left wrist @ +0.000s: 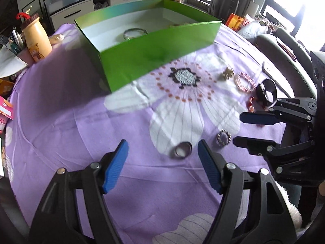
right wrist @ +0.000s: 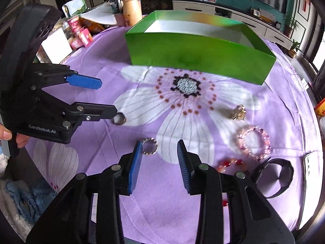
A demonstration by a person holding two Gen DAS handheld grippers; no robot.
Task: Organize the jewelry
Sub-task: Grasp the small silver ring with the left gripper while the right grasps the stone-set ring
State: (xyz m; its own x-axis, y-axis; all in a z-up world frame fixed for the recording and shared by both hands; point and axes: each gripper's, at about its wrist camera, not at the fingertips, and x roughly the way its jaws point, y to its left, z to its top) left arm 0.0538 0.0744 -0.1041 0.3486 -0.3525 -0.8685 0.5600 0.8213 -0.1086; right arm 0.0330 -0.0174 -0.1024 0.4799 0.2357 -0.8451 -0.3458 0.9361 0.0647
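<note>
My left gripper [left wrist: 162, 144] stands open low over the purple flowered cloth. A plain silver ring [left wrist: 181, 152] lies just ahead of it, near its right finger and untouched. In the right wrist view that ring [right wrist: 119, 119] sits at the tip of the left gripper [right wrist: 108, 96]. My right gripper [right wrist: 160, 142] is open too, with a jewelled ring [right wrist: 150, 146] on the cloth between its fingers, beside the left pad. A green box [left wrist: 152, 59] stands behind, open at the top, with a metal bangle [left wrist: 134, 33] inside.
To the right lie a gold brooch [right wrist: 239, 112], a pink bead bracelet [right wrist: 255, 142], a red bead bracelet [right wrist: 231, 163] and a black bangle [right wrist: 278, 174]. A tan bottle [left wrist: 36, 40] and snack packs [right wrist: 81, 37] crowd the table's far left. A hand [right wrist: 8, 136] holds the left gripper.
</note>
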